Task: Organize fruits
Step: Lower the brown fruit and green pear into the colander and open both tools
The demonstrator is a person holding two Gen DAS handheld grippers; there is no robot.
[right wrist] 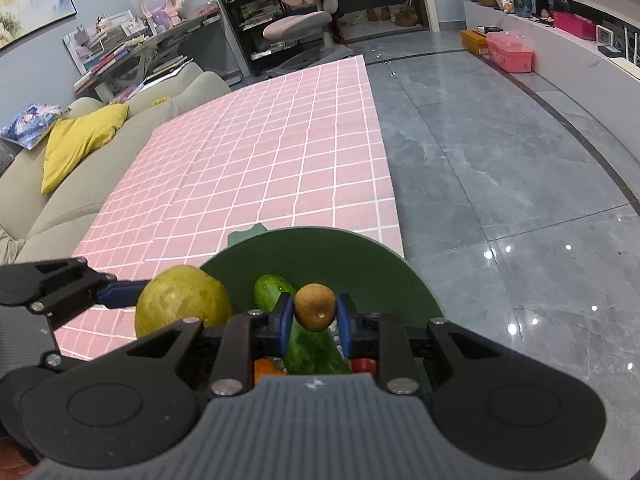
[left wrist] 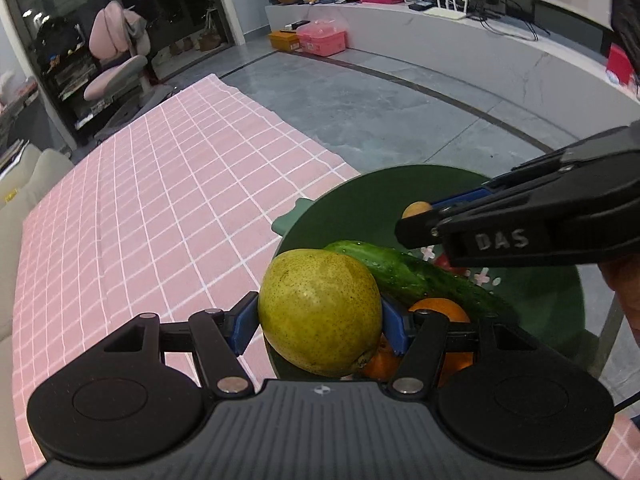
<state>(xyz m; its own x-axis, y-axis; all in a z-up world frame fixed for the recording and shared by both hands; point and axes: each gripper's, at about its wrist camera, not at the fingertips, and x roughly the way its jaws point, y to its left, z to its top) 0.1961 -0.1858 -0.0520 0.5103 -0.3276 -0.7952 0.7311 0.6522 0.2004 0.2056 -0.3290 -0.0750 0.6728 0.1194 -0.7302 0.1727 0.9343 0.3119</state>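
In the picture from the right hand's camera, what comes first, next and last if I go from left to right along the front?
Left gripper → green pear → cucumber → small brown fruit in the right gripper's jaws → green bowl's rim → grey floor.

Yellow-green speckled pear (left wrist: 320,312), dark green bowl (left wrist: 360,200), green cucumber (left wrist: 400,268), pink white-gridded tablecloth (left wrist: 160,184)

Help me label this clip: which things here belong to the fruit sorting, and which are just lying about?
Job:
- pear, in left gripper
- small brown fruit, in right gripper
- green bowl
- cucumber
- oranges
- pink cloth

Lying about:
- sofa
- yellow cushion
- pink chair
- pink box
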